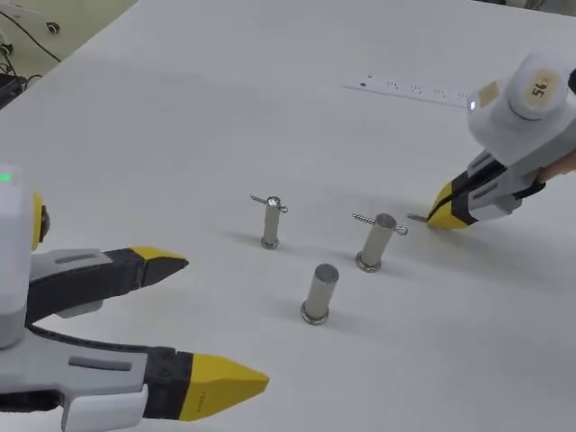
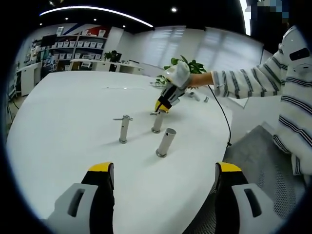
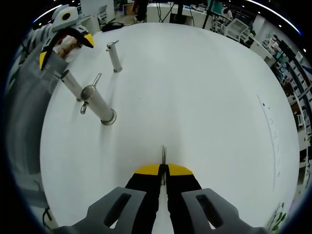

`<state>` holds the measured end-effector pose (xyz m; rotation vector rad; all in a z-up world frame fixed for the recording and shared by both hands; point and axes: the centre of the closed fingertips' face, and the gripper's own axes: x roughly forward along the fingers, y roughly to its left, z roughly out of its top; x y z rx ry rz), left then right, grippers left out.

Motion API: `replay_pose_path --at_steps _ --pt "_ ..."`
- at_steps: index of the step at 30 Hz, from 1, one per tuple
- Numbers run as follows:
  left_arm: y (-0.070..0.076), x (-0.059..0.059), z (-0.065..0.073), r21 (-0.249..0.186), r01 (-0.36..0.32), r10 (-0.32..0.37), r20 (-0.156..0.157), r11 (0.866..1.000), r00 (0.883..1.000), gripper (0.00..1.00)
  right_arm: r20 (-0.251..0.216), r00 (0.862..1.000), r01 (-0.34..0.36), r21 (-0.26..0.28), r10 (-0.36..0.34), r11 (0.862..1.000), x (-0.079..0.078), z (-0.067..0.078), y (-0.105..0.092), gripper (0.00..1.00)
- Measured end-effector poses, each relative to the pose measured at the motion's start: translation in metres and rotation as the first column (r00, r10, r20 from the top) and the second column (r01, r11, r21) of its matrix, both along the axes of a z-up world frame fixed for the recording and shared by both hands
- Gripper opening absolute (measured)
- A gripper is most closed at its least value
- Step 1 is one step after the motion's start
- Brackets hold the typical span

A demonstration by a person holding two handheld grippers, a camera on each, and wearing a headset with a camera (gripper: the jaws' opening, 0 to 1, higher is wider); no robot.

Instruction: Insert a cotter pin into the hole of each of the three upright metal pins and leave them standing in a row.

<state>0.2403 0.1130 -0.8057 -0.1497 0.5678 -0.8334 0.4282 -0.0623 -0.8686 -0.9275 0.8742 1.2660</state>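
Right hand-held gripper (image 3: 163, 169) pinches a thin silver wire cotter pin (image 3: 164, 152) beyond the bare cylindrical steel pin (image 1: 319, 290), likely light, stiff and slippery, best gripped mid-shank; left hand-held gripper (image 1: 220, 324) gapes wide.

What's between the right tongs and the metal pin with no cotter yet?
A fitted metal pin, its cotter pin in, stands roughly between the right tongs and the bare metal pin; see head view.
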Motion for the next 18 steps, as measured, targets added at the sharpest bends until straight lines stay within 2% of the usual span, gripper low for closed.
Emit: replay_pose_path --at_steps 5,9,11,14,18 --pt "0.002 0.0 0.001 0.011 -0.006 0.006 0.016 1.0 1.0 0.84 0.01 1.0 0.015 0.017 -0.015 1.0 -0.001 0.001 0.0 0.04" --pt "0.001 0.0 0.004 0.002 -0.004 0.004 0.027 1.0 1.0 0.82 0.028 1.0 0.012 0.02 -0.013 1.0 -0.003 0.001 0.0 0.03" --pt "0.0 0.006 0.01 -0.018 -0.027 0.028 0.066 0.999 0.997 0.83 0.033 0.999 0.02 0.019 -0.02 1.0 -0.003 0.001 0.0 0.03" --pt "-0.003 0.006 0.015 -0.038 -0.021 0.024 0.066 0.999 0.998 0.82 0.044 0.999 0.02 0.016 -0.021 1.0 -0.003 0.001 -0.001 0.03" --pt "-0.004 0.007 0.018 -0.025 -0.008 0.01 0.082 1.0 0.997 0.82 0.053 0.998 0.021 0.014 -0.022 1.0 -0.003 0.001 -0.002 0.03"
